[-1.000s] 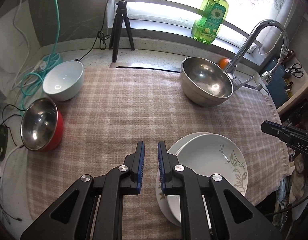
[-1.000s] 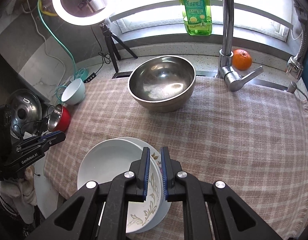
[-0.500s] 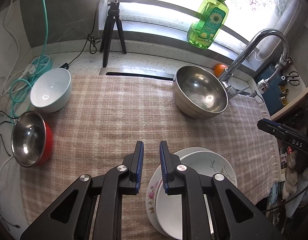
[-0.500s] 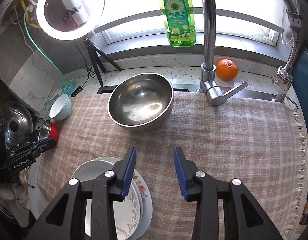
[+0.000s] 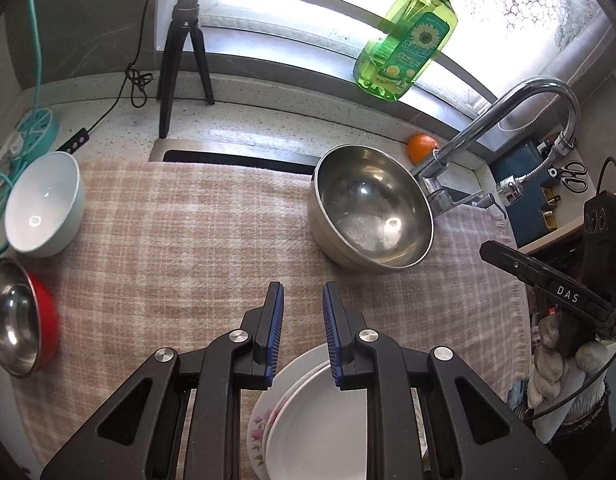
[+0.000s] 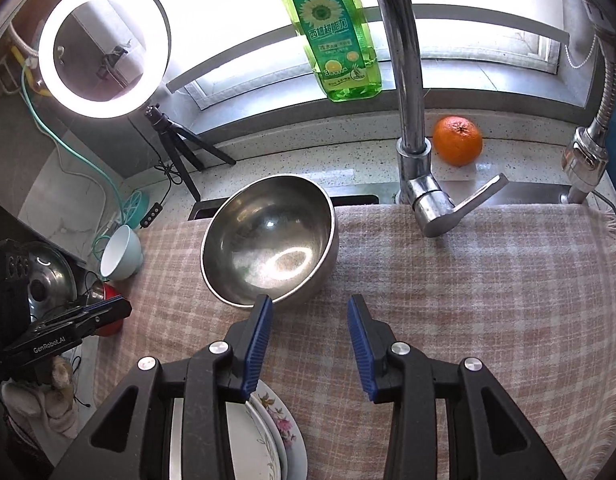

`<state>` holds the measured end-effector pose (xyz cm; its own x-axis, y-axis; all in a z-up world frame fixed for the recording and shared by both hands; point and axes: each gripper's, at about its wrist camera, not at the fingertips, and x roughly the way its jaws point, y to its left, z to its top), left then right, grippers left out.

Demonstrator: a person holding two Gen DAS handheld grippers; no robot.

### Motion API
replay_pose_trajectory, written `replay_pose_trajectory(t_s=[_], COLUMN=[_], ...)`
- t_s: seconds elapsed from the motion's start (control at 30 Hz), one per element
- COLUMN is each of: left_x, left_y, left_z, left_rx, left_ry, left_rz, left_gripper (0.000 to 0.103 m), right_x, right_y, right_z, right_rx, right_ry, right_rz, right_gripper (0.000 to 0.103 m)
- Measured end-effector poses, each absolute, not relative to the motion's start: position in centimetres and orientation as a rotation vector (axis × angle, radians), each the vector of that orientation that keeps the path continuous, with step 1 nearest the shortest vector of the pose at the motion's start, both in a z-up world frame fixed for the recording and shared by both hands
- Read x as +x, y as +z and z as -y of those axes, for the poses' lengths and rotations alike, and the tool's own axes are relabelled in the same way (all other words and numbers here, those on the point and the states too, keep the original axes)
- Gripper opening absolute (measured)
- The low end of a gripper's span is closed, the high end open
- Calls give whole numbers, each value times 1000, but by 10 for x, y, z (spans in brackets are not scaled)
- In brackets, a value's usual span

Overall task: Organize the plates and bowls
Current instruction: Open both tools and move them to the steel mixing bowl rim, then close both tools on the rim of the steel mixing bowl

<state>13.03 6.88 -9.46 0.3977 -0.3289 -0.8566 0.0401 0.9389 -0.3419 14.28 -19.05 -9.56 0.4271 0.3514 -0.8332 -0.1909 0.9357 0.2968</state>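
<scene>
Both tools are sliding away from the stacked plates, which a second ago were sitting between and under the fingers and are now slipping toward the bottom edge of each wrist view. The right tool [image 6: 310, 344], nearly closed then, is standing moderately open with nothing between its blue pads; its widening came early in that second. The left tool [image 5: 303, 332] is staying narrow, only a sliver wider than before, and is also gripping nothing.

Nearest, the stack of plates [image 5: 308, 420] is lying on the checked cloth [image 5: 187, 240] at the front of the worktop, below and behind both tools, a floral plate underneath and a plain white one on top. Beyond the right tool's left finger, the large steel bowl [image 6: 269, 240] is sitting just ahead, tilted toward the camera. Further left, the white bowl [image 5: 43, 204] and the red bowl [image 5: 15, 316] with a steel lining are resting near the cloth's left edge, well apart from the left tool. At the back, the faucet [image 6: 408, 120], an orange [image 6: 458, 140] and a green soap bottle [image 6: 332, 32] are standing.

Judging from this, the steel bowl looks like the next target, and the risk is its slick, curved, tilted wall: a pinch on the rim could slide off or rock the bowl toward the faucet. The right tool's left finger is also passing close to the plate rim and could nudge the stack.
</scene>
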Motion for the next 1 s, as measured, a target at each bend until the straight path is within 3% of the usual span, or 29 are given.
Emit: replay_pose_trajectory(t_s=[0.5, 0.87, 1.0], left_x=[193, 222, 225], left_y=[-118, -139, -147], left_z=[-42, -43, -43], left_rx=[-286, -307, -312], left_ry=[-233, -214, -213], left_rz=[-1192, -1236, -1254], left_gripper=[18, 18, 18], right_x=[193, 212, 216], right_y=[-117, -133, -139], right_z=[169, 173, 170], right_rx=[50, 130, 119], right_ry=[293, 262, 267], right_rz=[-1147, -1178, -1197], right_gripper=[35, 35, 30])
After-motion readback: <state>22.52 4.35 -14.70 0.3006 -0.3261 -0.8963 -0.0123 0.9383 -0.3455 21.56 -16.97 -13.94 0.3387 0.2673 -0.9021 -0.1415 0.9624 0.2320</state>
